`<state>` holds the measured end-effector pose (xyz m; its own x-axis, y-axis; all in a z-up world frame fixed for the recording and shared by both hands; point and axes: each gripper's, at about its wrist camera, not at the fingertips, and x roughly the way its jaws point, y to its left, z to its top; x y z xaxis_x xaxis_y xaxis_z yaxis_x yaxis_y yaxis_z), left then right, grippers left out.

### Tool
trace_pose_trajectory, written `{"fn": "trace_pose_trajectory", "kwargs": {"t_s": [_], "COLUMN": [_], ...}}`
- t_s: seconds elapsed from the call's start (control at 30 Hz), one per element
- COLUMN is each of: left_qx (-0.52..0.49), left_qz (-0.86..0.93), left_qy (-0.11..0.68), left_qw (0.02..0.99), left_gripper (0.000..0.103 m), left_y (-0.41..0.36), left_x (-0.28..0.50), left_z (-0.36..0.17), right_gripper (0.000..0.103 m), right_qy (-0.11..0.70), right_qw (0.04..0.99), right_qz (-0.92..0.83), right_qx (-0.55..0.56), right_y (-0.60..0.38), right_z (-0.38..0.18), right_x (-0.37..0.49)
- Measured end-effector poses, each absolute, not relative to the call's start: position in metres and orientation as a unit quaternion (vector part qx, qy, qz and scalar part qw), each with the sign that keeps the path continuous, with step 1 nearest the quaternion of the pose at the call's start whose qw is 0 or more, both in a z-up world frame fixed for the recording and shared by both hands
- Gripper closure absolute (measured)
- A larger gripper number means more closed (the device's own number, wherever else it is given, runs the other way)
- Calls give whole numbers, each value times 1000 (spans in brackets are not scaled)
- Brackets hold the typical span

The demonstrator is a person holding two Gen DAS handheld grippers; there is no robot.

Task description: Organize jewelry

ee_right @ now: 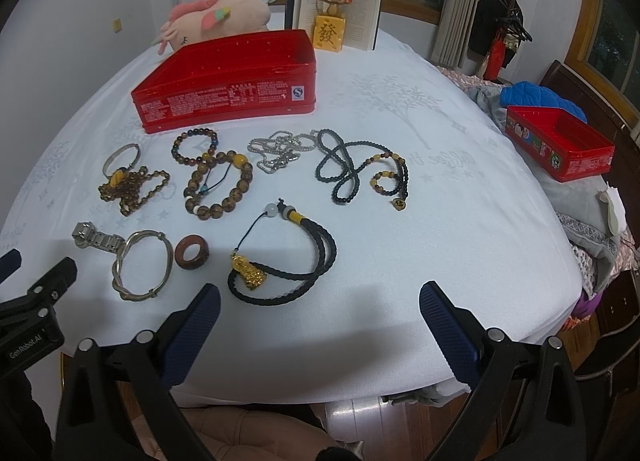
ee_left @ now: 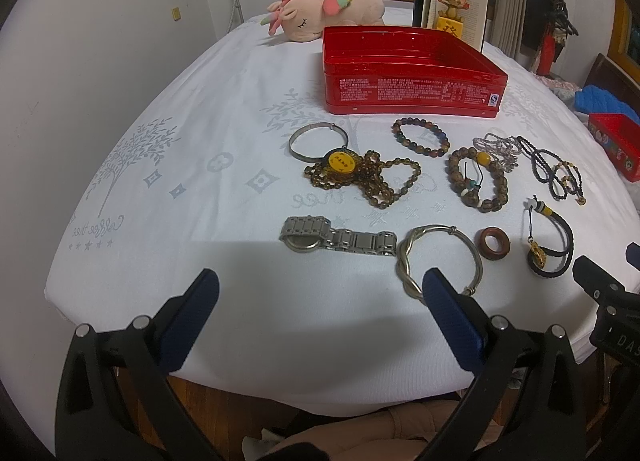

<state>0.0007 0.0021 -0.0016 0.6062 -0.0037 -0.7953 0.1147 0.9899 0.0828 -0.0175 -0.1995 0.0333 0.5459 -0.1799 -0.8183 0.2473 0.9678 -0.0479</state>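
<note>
Both grippers hang wide apart and empty over the near edge of the white table [ee_left: 200,141]: left gripper [ee_left: 320,293], right gripper [ee_right: 320,303]. From left lie a watch [ee_left: 336,240], a silver bangle [ee_left: 438,257], a wooden ring [ee_right: 192,252] and a black cord [ee_right: 288,265]. Behind them stands a red tin [ee_left: 412,95], nothing blocking it.

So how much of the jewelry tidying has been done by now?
Nothing looks done yet. The big red tin shows no jewelry inside from here. Both the left gripper and the right gripper are open, holding nothing. Everything is left on the white cloth: the watch, silver bangle, wooden ring, bead bracelets and necklaces.
</note>
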Motion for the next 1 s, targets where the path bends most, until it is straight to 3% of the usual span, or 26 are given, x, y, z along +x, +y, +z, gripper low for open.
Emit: {"fn": "trace_pose_trajectory", "kwargs": {"t_s": [0.53,1.0], "left_qx": [49,49], "left_qz": [-39,-76], "left_qy": [442,449], "left_qw": [895,889], "left_gripper": [2,3], "left_y": [11,12], "left_x": [9,66], "left_z": [2,14], "right_gripper": [3,8], "right_qy": [453,457], "right_qw": [883,887], "right_qz": [-115,-24], "right_qx": [46,63], "right_y": [-213,-258], "right_z": [37,56], "right_x": [-11,32]}}
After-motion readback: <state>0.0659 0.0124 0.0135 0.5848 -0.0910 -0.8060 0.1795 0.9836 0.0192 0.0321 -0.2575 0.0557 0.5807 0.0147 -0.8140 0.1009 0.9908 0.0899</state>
